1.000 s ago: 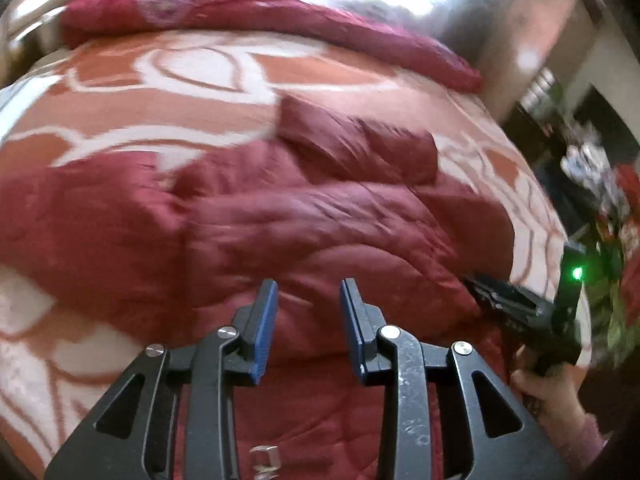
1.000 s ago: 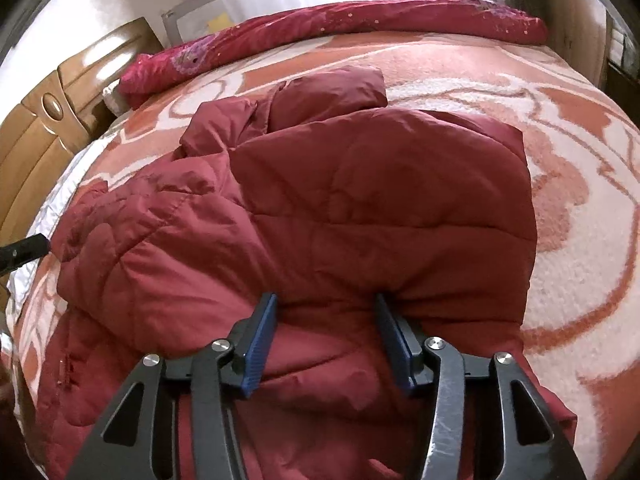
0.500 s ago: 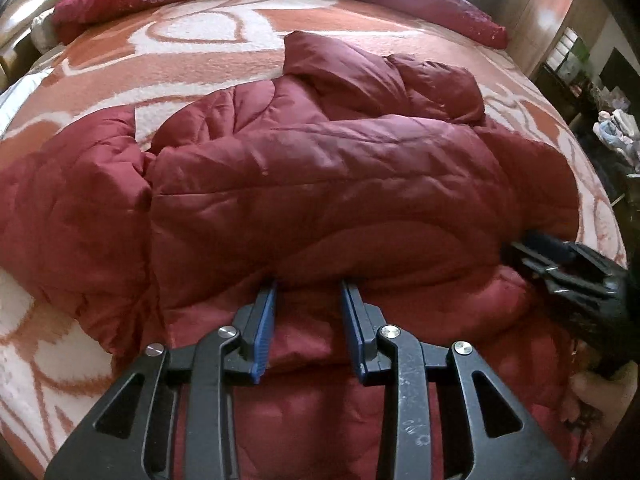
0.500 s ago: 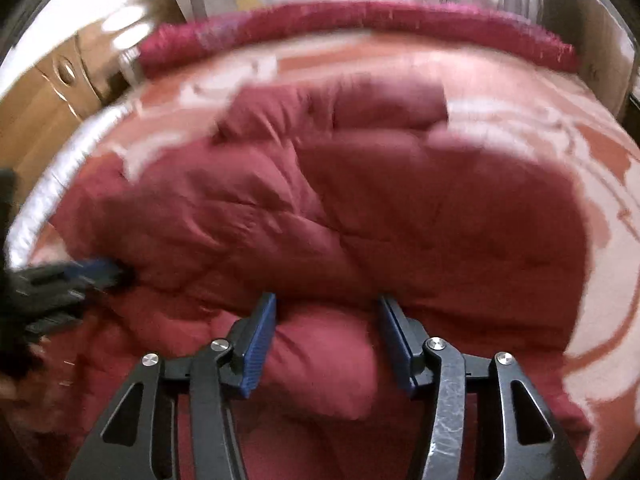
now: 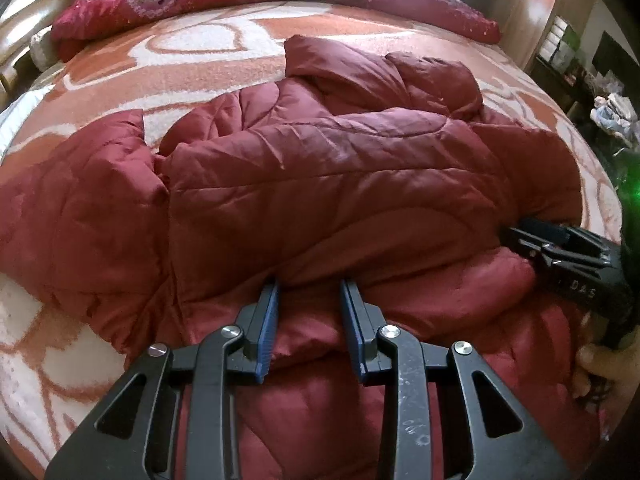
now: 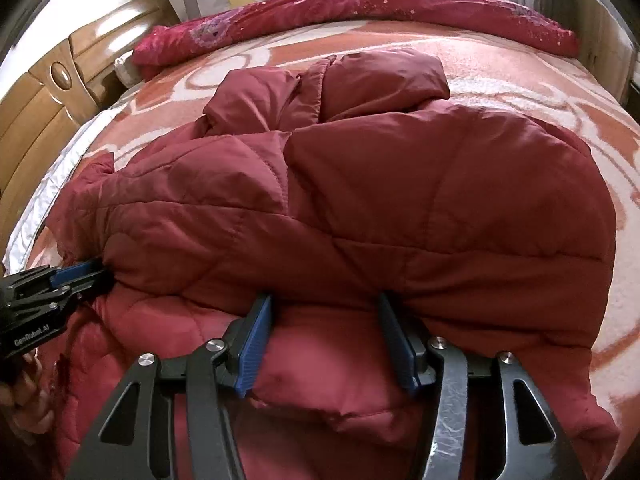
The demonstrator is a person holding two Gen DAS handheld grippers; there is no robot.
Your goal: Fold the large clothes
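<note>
Underneath everything lies the bed (image 5: pixel 248 60), covered by an orange-and-white patterned blanket (image 6: pixel 532 92) that fills both views from edge to edge. Along its far side runs a rolled red floral quilt (image 6: pixel 360 16), with a wooden headboard (image 6: pixel 44 92) showing at the left of the right wrist view and a white pillow edge (image 6: pixel 124 70) tucked below the quilt's end. Spread across the middle of the blanket is the dark red quilted jacket (image 5: pixel 340 184), folded over on itself so that an upper layer ends in a thick rounded fold near the cameras, with another layer of the same fabric lying flat beneath and in front of it. Its hood or collar part (image 6: pixel 348 80) bunches at the far end, and a sleeve (image 5: pixel 80 200) spreads out to the left in the left wrist view. The left gripper (image 5: pixel 309 292) has its blue pads set narrowly apart at the fold's edge, with a ridge of jacket fabric rising between them; whether the pads actually press it cannot be told. The right gripper (image 6: pixel 324 312) stands wider, its tips pushed under the same folded edge with a bulge of fabric between them, and again the pinch cannot be confirmed. A hand (image 5: pixel 596 368) holds the right gripper's handle at the frame edge.
</note>
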